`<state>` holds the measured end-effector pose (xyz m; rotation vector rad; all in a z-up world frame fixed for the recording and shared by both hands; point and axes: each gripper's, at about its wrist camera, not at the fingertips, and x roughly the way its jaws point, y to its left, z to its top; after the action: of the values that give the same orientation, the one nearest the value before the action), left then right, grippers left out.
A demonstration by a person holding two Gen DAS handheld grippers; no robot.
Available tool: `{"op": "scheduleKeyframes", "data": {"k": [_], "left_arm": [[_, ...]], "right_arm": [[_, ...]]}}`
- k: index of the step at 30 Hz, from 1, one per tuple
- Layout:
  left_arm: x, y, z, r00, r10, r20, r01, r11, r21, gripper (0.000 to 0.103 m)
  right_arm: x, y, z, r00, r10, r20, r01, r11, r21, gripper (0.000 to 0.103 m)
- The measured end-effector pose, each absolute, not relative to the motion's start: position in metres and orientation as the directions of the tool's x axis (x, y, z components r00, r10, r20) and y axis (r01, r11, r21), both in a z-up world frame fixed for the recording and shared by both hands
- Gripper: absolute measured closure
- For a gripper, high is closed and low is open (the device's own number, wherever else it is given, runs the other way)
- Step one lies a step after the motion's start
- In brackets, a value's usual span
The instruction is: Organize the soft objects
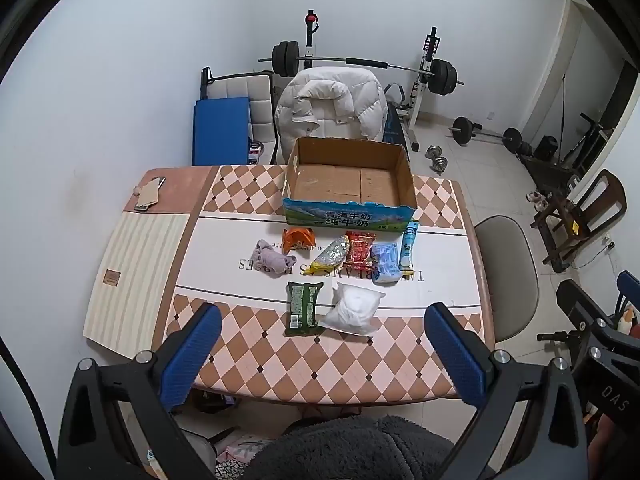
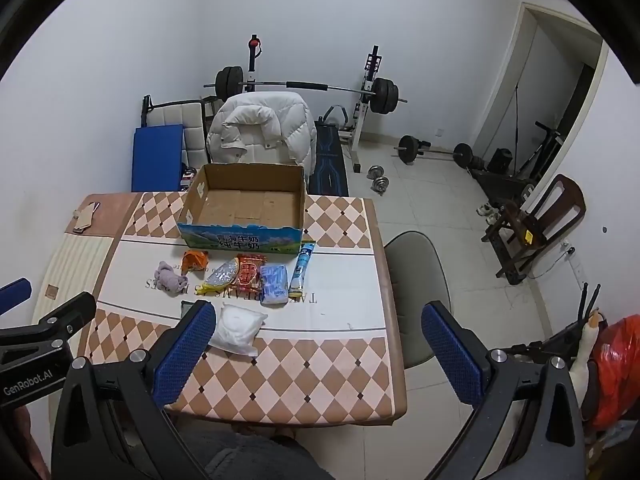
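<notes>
An empty cardboard box (image 1: 348, 184) (image 2: 244, 208) stands at the far middle of the table. In front of it lie soft items: a purple cloth (image 1: 272, 258) (image 2: 170, 276), an orange packet (image 1: 298, 239), a silver pouch (image 1: 330, 256), a red packet (image 1: 361, 251) (image 2: 249, 272), a blue tissue pack (image 1: 386, 261) (image 2: 275, 282), a blue tube (image 1: 409, 246) (image 2: 303, 266). Closer lie a green packet (image 1: 303, 307) and a white bag (image 1: 354, 307) (image 2: 239, 328). My left gripper (image 1: 322, 354) hangs open above the near table edge. My right gripper (image 2: 318, 352) is open too, its left finger hiding most of the green packet.
The table (image 1: 132, 264) stands against the left wall, with a phone and card (image 1: 150, 194) at its far left corner. A grey chair (image 1: 506, 276) sits at the right side, a chair with a white jacket (image 1: 332, 104) behind. Weights and a dark wooden chair (image 1: 580, 216) crowd the floor.
</notes>
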<state>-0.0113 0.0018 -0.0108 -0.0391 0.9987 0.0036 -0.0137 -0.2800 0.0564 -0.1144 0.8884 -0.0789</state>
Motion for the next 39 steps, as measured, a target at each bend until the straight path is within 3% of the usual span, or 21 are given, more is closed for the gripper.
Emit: {"op": "scheduleKeyframes", "data": {"k": [39], "left_arm": [[-0.006, 0.009, -0.011, 0.545, -0.014, -0.838, -0.022, 0.999, -0.031, 0.000]], "right_arm": [[-0.010, -0.265, 0.063, 0.629, -0.103, -0.770, 0.012, 0.992, -0.123, 0.000]]}}
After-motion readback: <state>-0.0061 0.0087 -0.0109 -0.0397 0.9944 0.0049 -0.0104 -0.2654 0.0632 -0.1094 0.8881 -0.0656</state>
